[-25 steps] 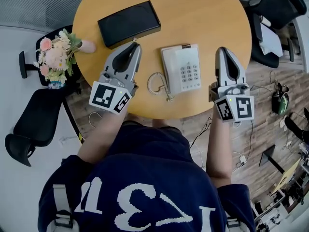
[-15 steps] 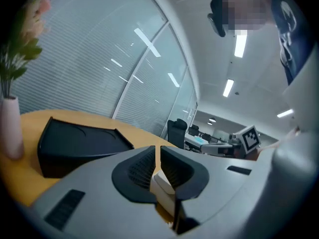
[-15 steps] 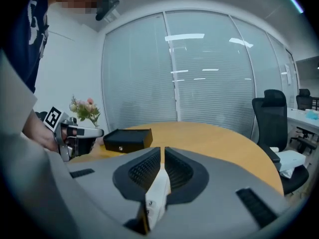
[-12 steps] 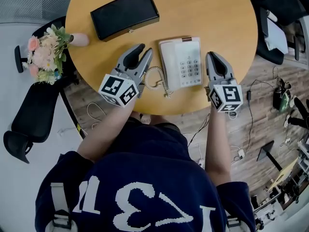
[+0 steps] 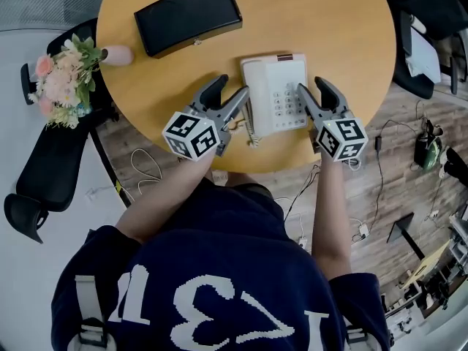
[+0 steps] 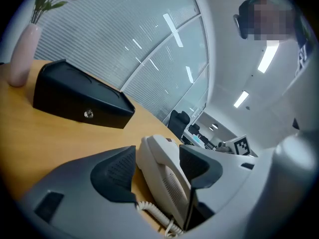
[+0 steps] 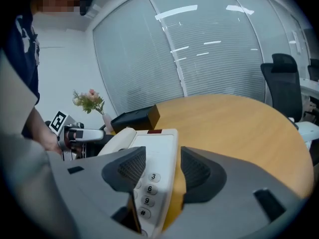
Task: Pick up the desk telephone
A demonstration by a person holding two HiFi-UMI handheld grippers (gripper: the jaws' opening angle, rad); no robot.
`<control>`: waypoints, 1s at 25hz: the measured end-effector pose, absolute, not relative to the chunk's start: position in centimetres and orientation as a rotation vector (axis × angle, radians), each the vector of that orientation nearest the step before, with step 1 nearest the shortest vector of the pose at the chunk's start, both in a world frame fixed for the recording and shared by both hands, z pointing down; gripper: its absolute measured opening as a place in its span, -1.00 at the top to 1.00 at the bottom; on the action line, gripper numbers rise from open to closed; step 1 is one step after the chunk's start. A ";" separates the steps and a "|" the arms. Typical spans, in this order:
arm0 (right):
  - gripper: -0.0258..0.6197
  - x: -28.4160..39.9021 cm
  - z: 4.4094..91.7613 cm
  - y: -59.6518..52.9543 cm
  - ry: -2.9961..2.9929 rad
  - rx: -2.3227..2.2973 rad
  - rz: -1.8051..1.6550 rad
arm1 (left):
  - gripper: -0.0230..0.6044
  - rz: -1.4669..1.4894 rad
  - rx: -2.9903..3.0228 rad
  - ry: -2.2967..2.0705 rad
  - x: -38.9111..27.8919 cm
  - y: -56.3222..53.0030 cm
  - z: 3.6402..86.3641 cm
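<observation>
Currently listed:

- Round light-wood bench (image 5: 329,20).
- Black rectangular box (image 5: 187,16), on the bench's far part, well apart from the phone.
- White push-button desk telephone (image 5: 276,93), flat on the bench near its front edge, between the two claws.
- Left claw (image 5: 232,88), jaws spread and opening, the telephone's handset side between them.
- Right claw (image 5: 313,88), jaws spread and opening, the keypad edge between them.
- White coiled cord (image 6: 152,211), at the handset's near end.
</observation>
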State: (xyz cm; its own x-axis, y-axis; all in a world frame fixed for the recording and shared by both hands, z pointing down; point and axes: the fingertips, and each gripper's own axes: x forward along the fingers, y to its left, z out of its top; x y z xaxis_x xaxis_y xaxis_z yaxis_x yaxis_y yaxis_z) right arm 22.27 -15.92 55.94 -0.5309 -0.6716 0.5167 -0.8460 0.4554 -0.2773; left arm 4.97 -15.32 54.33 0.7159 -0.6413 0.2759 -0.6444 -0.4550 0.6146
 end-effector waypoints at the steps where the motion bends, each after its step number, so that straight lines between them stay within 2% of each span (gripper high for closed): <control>1: 0.28 22.0 56.3 -15.8 -2.378 1.263 0.759 | 0.09 0.013 2.193 -0.942 5.5 -14.9 54.6; 8: 0.19 20.9 58.3 -14.9 -2.358 1.139 0.857 | -0.06 0.047 2.124 -0.872 6.9 -13.7 56.0; 25: 0.17 20.7 59.4 -14.7 -2.397 1.184 1.067 | -0.12 0.034 1.993 -0.835 9.9 -13.1 57.4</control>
State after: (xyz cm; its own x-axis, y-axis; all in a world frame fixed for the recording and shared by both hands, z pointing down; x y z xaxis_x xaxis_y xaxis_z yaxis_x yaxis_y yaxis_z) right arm 20.68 -14.65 59.42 -0.6330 -0.5770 0.5161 -0.7696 0.3971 -0.5000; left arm 9.93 -13.11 57.41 0.7672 -0.5416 0.3436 -0.5679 -0.3246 0.7564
